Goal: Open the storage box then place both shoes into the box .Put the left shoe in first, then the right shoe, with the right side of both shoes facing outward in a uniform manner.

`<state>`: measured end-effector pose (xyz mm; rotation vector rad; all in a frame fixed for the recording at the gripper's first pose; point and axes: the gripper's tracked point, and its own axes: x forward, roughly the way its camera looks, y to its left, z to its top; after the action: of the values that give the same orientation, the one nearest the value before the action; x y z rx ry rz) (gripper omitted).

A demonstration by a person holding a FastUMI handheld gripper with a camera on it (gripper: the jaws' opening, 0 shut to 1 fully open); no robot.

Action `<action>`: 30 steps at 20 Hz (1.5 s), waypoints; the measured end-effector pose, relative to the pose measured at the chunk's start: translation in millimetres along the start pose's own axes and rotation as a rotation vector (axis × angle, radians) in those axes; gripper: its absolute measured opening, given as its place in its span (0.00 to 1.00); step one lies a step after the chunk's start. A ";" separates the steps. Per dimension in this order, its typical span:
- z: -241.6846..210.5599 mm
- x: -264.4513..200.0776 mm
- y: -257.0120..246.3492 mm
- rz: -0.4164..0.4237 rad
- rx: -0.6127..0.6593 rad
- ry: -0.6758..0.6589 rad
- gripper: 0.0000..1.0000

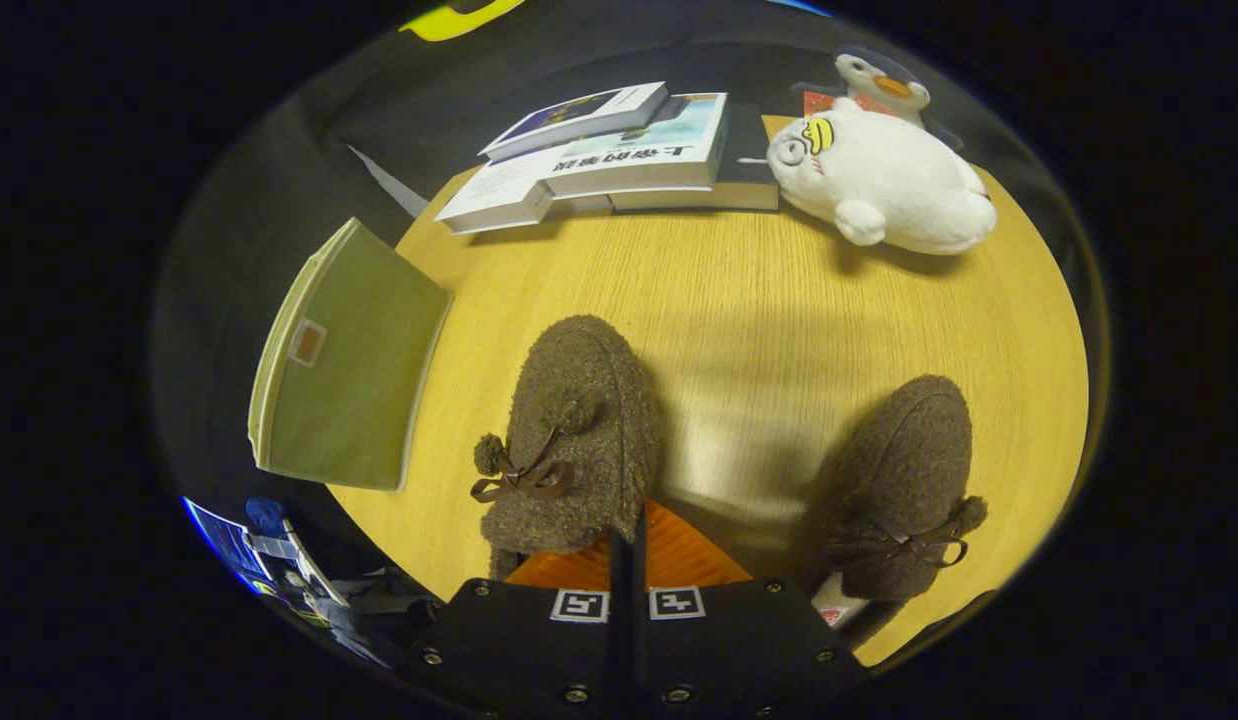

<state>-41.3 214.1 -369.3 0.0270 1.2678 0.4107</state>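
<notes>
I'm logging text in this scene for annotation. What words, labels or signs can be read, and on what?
"上帝的…": spine of the middle book; rest unclear.
Patch on storage box: unreadable.
Tag in the shoe away from the box: blurred.
Gripper, fingers shut behind the shoe by the box: square code markers, no words.

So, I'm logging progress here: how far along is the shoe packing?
Nothing looks done. The green storage box sits shut at the table's edge, and both shoes, one just ahead of the closed gripper and one beside it, rest on the table. Opening and both placements remain.
</notes>
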 end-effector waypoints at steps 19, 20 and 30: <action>130.8 -50.4 278.8 0.247 -0.089 -0.031 0.00; 131.5 -39.4 294.2 0.246 -0.113 -0.019 0.00; 114.7 39.6 343.2 0.188 -0.221 0.121 0.07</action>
<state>-23.1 568.1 -286.7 -0.0679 1.3374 0.7218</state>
